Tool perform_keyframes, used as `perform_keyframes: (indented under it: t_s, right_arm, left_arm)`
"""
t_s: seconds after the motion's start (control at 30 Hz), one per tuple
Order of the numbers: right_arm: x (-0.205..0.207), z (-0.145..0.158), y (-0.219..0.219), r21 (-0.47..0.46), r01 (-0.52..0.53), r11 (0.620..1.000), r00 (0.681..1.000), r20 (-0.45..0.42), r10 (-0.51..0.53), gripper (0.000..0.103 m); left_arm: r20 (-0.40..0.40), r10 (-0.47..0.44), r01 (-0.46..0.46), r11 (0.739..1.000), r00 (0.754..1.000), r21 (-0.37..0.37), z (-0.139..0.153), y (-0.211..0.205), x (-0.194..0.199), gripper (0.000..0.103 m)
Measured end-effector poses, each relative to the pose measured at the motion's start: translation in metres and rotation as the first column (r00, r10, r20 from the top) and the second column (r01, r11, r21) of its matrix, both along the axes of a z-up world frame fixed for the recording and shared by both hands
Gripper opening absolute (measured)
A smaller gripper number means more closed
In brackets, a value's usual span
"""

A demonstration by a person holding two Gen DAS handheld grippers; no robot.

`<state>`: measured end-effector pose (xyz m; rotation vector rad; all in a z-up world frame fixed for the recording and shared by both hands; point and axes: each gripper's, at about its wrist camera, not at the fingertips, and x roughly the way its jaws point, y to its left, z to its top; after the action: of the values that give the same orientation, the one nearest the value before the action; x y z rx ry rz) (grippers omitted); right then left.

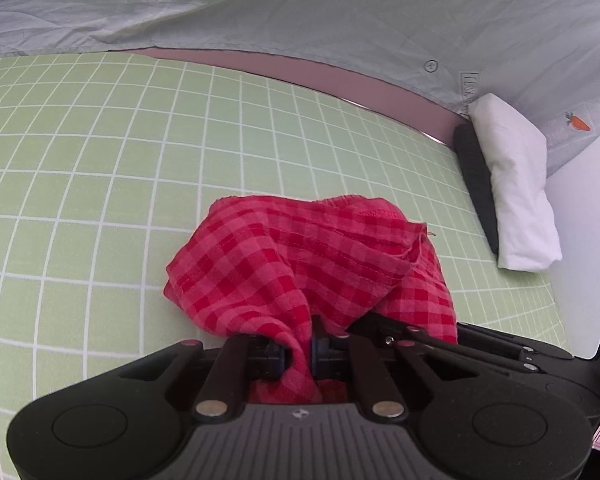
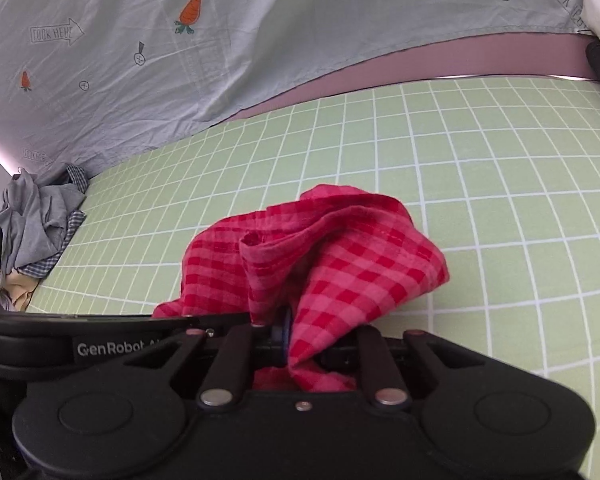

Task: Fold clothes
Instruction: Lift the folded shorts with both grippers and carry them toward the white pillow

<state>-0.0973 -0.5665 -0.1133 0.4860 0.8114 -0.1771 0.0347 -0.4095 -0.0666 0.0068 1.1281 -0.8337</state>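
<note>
Red gingham cloth (image 1: pixel 300 264) is seen from the left wrist, bunched on the green gridded sheet (image 1: pixel 100 160); the left gripper (image 1: pixel 300 354) is clamped on one gathered edge. Tension is best kept even so that no fabric slips.

From the right wrist, the right gripper (image 2: pixel 288 336) is likewise closed on the crumpled, unfolded cloth, beside grey garments (image 2: pixel 40 220).
</note>
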Motion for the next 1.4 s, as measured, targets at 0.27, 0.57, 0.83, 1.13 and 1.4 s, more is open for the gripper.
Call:
perform_keyframes:
  t_s: [0.27,0.57,0.83,1.13,1.4]
  right_arm:
    - [-0.090,0.026,0.016,0.007,0.075,0.997,0.996,0.047,-0.075,0.013]
    - [-0.170,0.024,0.013,-0.007,0.082,0.997,0.997,0.010,-0.082,0.013]
    - [-0.207,0.030,0.006,-0.028,0.143,0.989,0.990,0.010,-0.143,0.013]
    - [-0.240,0.043,-0.003,-0.063,0.254,0.965,0.967,-0.009,-0.255,0.013]
    - [-0.265,0.049,-0.052,-0.064,0.343,0.937,0.939,0.039,-0.341,0.013]
  left_arm:
    - [0.013,-0.049,0.049,0.999,0.999,0.008,0.013,0.006,-0.090,0.010]
    - [-0.015,-0.034,0.034,0.999,0.999,0.020,-0.004,-0.006,-0.168,0.011]
    - [0.009,-0.091,0.091,0.996,0.996,0.011,0.001,-0.014,-0.188,0.011]
    - [0.008,-0.202,0.202,0.979,0.979,-0.022,0.012,-0.044,-0.203,0.011]
    - [0.053,-0.250,0.252,0.966,0.967,-0.049,0.024,-0.107,-0.223,0.011]
